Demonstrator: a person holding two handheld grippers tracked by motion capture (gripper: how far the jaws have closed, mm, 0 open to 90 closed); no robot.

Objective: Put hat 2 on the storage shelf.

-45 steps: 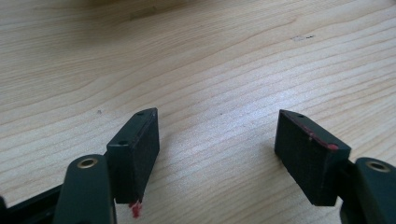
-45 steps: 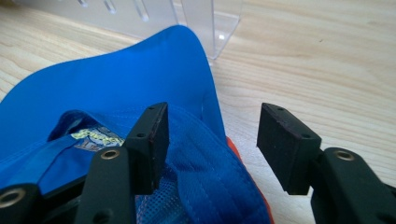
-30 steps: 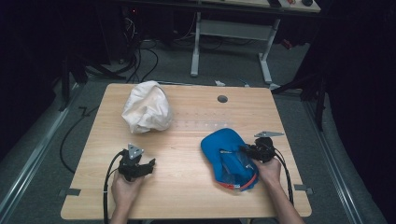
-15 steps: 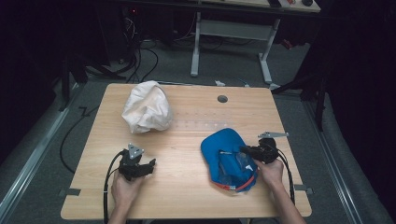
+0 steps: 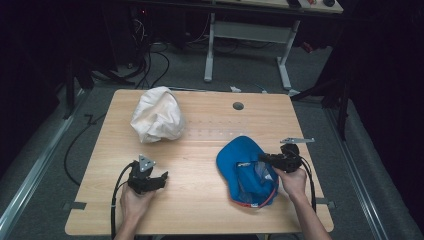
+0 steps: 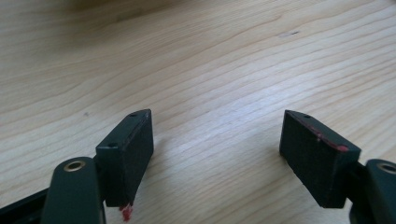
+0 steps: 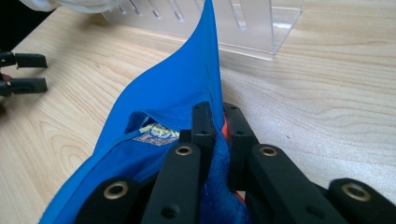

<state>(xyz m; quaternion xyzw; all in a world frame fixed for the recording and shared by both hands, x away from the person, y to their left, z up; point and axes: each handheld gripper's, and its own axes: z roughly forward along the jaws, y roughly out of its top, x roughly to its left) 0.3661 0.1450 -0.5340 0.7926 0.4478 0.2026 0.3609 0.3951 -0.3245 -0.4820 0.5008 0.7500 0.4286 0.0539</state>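
the blue cap lies on the right half of the pale wood-grain bench, near the front edge, turned so its inside faces up. it is soft woven cloth with a mesh-like lining and a thin orange-red trim curving along its near rim. in the right gripper view the cap rises as a smooth, pointed blue fold with a stitched seam down its edge, and a small embroidered label in yellow and blue sits inside it.

the right gripper is held in the person's right hand at the cap's right side. its jaws are pressed together on the cap's cloth edge: the two flat black pads stand nearly touching, with blue fabric and a sliver of orange pinched between them, and fuzzy blue material bunches just below the pads.

the left gripper rests in the person's left hand on the left half of the bench, well apart from the cap. its jaws stand wide and have just been opening, with nothing between them but bare wood. the pads are blocky, matte black rectangles, each with a fleck of red at a corner.

a crumpled cream-white cloth bag, rounded and creased, sits toward the far left of the bench. behind the cap, a clear acrylic rack with slotted walls stands on the wood. a round dark grommet hole is set in the far part of the benchtop.
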